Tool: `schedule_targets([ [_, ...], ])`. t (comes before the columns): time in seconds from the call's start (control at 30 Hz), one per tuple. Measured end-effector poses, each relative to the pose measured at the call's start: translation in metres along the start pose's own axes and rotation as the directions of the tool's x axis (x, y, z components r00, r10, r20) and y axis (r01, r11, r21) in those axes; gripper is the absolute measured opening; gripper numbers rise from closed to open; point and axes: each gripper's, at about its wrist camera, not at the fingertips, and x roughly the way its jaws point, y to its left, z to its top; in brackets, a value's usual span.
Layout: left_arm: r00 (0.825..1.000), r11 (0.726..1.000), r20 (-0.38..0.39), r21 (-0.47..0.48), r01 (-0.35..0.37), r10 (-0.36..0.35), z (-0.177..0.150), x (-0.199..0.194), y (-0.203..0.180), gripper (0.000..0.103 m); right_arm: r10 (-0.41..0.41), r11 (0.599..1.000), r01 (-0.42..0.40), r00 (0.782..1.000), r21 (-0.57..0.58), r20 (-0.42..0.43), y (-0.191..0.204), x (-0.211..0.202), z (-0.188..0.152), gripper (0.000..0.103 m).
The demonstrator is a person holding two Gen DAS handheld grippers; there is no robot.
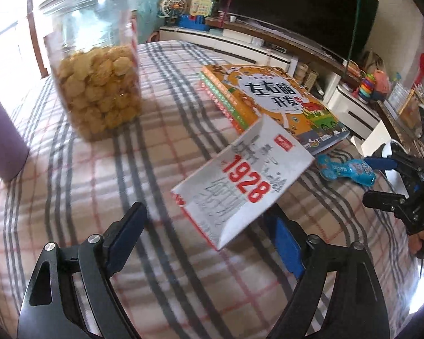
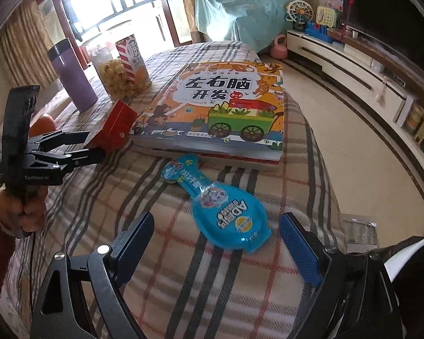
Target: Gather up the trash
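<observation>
l gripper (image 1: 206,234) tilted down, jaws spread wide w/ blue pads (image 1: 289,248) apart, nothing pressed between them. seen from the r wrist cam it sits at the left edge, black arms reaching to the right, gripped from below by the l hand (image 2: 28,212) in a fist round the handle, dark red sleeve at the wrist. r gripper (image 2: 214,243) also angled down, jaws wide, pads clear of anything. from the l cam its black jaws show at the right edge.
</observation>
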Motion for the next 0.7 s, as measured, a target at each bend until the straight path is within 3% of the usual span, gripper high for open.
schedule_targets([
  [0.03,1.0,1.0,0.001,0.022,0.001,-0.001,0.0,0.001,-0.004,0.087,-0.003,1.0,0.003,1.0,-0.004,0.0,0.001,0.0,0.0,0.09],
  [0.13,1.0,0.997,0.021,0.082,-0.014,0.013,0.0,-0.002,-0.016,0.084,-0.017,0.999,0.017,1.0,-0.039,-0.014,0.009,0.006,0.002,0.069],
  [0.2,0.999,0.994,0.041,0.108,-0.021,0.017,0.0,-0.006,-0.023,0.061,-0.017,0.999,0.017,1.0,-0.049,-0.018,0.012,0.007,0.0,0.052],
  [0.27,1.0,0.995,0.019,0.099,0.005,-0.007,0.0,-0.006,-0.026,0.021,-0.02,0.998,0.02,1.0,-0.052,-0.008,0.013,0.004,-0.002,0.052],
  [0.5,0.999,0.997,0.036,0.081,-0.02,0.017,-0.019,-0.019,-0.046,0.02,0.048,0.999,-0.047,0.998,-0.02,0.031,0.018,-0.019,-0.018,0.051],
  [0.7,0.999,0.999,0.037,0.018,-0.037,0.036,-0.057,-0.051,-0.065,0.02,0.108,0.994,-0.109,0.992,0.011,0.068,0.024,-0.051,-0.048,0.051],
])
